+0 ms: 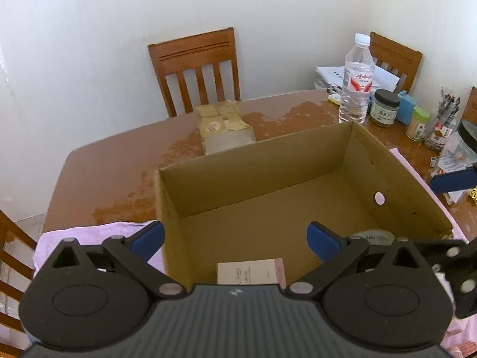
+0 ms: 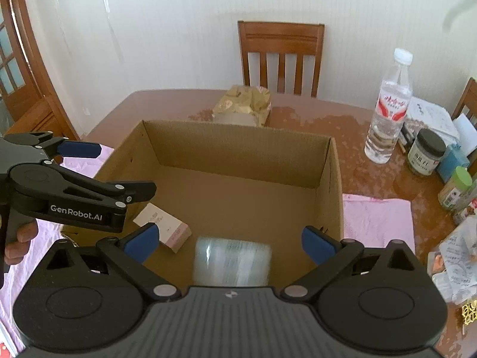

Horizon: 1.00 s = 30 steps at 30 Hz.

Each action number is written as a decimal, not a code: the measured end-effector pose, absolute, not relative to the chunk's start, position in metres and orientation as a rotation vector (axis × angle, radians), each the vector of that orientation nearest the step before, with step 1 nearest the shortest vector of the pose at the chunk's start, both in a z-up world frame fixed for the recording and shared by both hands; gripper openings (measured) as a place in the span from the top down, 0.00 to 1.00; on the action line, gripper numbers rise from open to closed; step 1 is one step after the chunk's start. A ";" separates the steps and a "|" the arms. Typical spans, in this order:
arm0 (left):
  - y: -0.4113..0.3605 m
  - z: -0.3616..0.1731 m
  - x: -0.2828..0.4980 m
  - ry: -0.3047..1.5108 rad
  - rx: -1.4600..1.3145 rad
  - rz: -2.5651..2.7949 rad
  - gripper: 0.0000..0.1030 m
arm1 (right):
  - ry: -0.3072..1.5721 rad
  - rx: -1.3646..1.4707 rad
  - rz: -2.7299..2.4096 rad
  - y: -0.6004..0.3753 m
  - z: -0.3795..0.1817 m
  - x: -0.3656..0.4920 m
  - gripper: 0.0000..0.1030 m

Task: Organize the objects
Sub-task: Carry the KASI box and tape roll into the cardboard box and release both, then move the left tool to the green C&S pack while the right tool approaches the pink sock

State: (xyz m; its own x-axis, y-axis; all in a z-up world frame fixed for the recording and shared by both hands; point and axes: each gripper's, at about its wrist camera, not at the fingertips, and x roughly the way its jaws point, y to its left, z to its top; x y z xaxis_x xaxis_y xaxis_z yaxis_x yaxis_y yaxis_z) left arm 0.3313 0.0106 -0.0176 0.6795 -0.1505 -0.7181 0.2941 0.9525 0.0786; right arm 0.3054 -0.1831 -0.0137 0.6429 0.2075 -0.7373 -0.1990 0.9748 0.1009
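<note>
**Both grippers spread above the open box**

The left gripper [image 1: 235,238] hangs over the near edge of the cardboard box [image 1: 298,161], fingers spread wide and holding nothing. The right gripper [image 2: 229,241] does likewise, fingers apart and empty. Inside the box, a small pink carton [image 2: 164,228] lies on the floor near the left wall, and a blurred roll of clear tape [image 2: 232,261] sits just beside it. The box stands on a pink cloth [image 2: 378,217] on the brown table [image 1: 113,173].
</note>
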 end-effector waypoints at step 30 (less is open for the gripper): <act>0.063 -0.049 0.132 0.827 0.098 -0.066 0.01 | 0.902 0.047 0.145 -0.245 -0.056 0.113 0.00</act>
